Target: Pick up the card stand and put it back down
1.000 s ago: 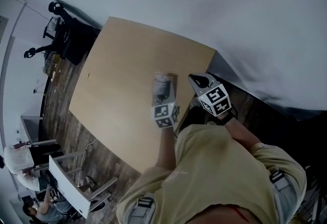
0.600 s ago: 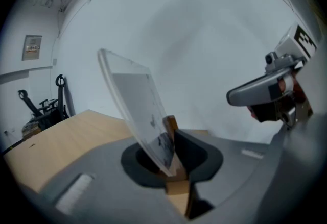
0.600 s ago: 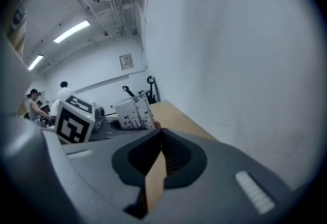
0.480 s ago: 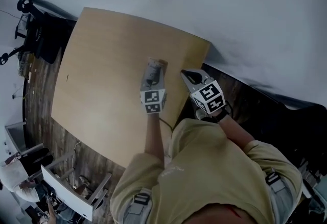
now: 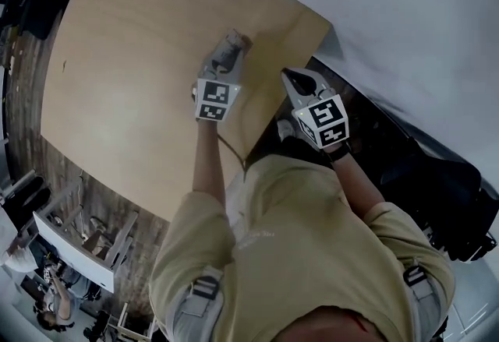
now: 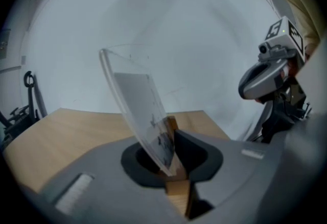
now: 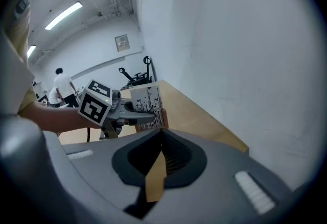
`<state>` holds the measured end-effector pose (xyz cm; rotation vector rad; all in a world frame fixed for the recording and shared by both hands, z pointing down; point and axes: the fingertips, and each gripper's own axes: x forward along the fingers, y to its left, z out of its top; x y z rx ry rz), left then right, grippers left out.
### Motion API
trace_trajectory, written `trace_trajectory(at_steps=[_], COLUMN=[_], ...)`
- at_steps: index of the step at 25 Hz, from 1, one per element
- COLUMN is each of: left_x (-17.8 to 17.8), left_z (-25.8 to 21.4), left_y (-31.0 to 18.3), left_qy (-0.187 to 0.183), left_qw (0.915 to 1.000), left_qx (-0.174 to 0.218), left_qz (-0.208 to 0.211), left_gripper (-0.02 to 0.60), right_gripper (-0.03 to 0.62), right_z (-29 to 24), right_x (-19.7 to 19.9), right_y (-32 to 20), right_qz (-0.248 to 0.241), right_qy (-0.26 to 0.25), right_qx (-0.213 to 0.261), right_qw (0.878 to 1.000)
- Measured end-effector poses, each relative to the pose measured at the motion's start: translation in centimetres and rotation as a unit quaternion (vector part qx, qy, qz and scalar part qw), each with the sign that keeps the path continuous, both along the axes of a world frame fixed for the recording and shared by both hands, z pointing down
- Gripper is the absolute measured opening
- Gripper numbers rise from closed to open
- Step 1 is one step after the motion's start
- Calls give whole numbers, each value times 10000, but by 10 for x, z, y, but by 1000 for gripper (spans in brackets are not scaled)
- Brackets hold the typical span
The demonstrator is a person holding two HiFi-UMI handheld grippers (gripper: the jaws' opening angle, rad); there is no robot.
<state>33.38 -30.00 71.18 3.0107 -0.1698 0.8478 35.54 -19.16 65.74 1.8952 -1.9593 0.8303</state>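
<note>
The card stand (image 6: 144, 116) is a clear sheet with a printed card in it, set in a small wooden base (image 6: 173, 128). My left gripper (image 6: 171, 142) is shut on that base, with the sheet leaning up and left out of the jaws. In the head view the left gripper (image 5: 224, 61) holds the card stand (image 5: 231, 44) over the wooden table (image 5: 117, 52), near its right edge. I cannot tell whether the base touches the table. My right gripper (image 5: 294, 79) hovers off the table's right edge, jaws together, holding nothing. Its own camera shows the card stand (image 7: 147, 105).
A pale wall (image 6: 194, 39) rises just behind the table. Dark floor (image 5: 398, 161) lies under the right gripper. Chairs and white furniture (image 5: 78, 243) stand at the lower left, and people (image 7: 62, 88) are far off across the room.
My left gripper, still gripping the stand, has moved forward over the table, ahead of the right gripper. The head camera has swung, so the table sits further up and left.
</note>
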Motion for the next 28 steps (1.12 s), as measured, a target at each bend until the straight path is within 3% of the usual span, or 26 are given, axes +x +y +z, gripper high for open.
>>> trace_trajectory(at_steps=[8, 18, 24, 25, 27, 28], left_x=[-4, -12, -20, -21, -21, -22], left_z=[40, 63, 76, 78, 75, 70], left_y=[15, 29, 35, 36, 36, 33], left_qy=[-277, -589, -1016, -1033, -908, -767], left_qw=[9969, 9952, 9920, 9922, 9945, 9963], left_qx=[144, 271, 436, 382, 208, 108], left_qz=[717, 730, 606, 579, 476, 371], left_gripper=[54, 55, 62, 84, 236, 282], right_gripper=[3, 3, 3, 3, 3, 3], right_z=[14, 23, 23, 22, 20, 19], right_x=[0, 16, 22, 24, 27, 29], right_y=[-18, 10, 24, 27, 31, 32], right_qz=[270, 237, 272, 278, 301, 318], right_qy=[-334, -177, -148, -144, -133, -132], right_qx=[212, 5, -20, -26, -17, 4], right_qw=[9989, 9996, 9995, 9995, 9995, 9994])
